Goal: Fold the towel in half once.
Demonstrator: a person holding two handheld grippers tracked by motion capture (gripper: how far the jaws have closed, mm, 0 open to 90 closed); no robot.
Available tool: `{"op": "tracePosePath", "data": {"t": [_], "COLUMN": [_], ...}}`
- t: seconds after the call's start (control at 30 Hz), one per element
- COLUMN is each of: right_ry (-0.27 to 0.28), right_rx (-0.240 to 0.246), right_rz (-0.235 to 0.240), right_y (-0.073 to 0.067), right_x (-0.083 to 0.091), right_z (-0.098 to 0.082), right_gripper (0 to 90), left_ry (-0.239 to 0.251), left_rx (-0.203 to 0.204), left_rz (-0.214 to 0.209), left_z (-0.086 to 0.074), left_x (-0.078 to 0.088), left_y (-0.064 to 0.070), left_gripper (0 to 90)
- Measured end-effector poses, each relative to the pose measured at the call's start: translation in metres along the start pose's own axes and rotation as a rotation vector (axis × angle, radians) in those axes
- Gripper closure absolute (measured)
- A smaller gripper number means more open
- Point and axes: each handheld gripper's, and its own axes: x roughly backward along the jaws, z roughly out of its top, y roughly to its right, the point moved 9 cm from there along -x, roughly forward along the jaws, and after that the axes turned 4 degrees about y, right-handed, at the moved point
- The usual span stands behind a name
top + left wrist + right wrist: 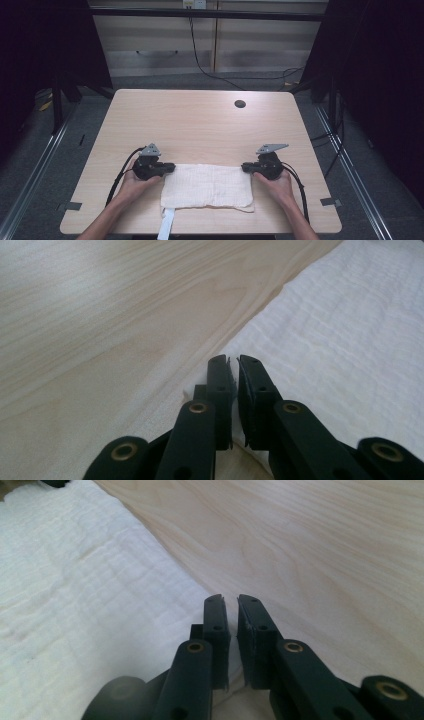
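A white folded cloth (207, 186) lies flat near the front edge of the wooden table (200, 120). My left gripper (172, 167) sits at the cloth's far left corner, held in a hand. In the left gripper view its jaws (234, 360) stand almost together, with the cloth (340, 340) corner pinched between them. My right gripper (245, 167) sits at the far right corner, mirrored. In the right gripper view the jaws (230, 599) leave a thin slit, and the cloth (90, 590) edge runs in between them.
A white strip (166, 225) hangs over the table's front edge below the cloth. A dark round hole (240, 104) sits at the far right of the tabletop. Bare wood stretches behind the cloth. Black cables trail from both grippers toward the front edge.
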Motion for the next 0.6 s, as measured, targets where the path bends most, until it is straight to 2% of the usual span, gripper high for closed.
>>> {"op": "tracePosePath", "data": {"t": [0.07,0.17,0.3,0.43,0.47,0.53,0.6], "right_ry": [0.009,0.005,0.007,0.0,0.003,0.0,-0.001], "right_rx": [0.007,0.002,-0.019,-0.009,-0.01,-0.007,-0.022], "right_rz": [0.006,-0.014,0.002,0.043,0.037,0.047,0.055], "right_y": [-0.0004,0.0051,0.0082,0.0013,0.0002,0.0,0.0001], "right_x": [-0.0019,-0.0015,0.0026,0.0012,0.0008,0.0002,0.0003], "right_z": [0.0016,0.0013,-0.0007,-0.002,-0.0021,-0.0026,-0.0035], "right_gripper": [77.5,72.6,65.1,73.5,76.0,82.6,85.6], "left_ry": [0.001,0.0,0.001,0.001,-0.001,0.011,0.036], "left_rx": [0.007,0.002,0.009,0.008,0.006,0.005,0.021], "left_rz": [-0.006,-0.001,-0.001,0.004,0.004,0.011,0.019], "left_z": [-0.0001,-0.0001,-0.0001,0.0001,0.0001,0.0011,0.005], "left_x": [0.0,0.0,0.0,-0.0001,0.0003,0.0009,0.0037], "left_y": [-0.0003,-0.0001,0.0002,0.0007,0.0007,-0.0016,-0.007], "left_gripper": [84.0,83.9,83.2,83.0,82.0,75.7,70.8]}}
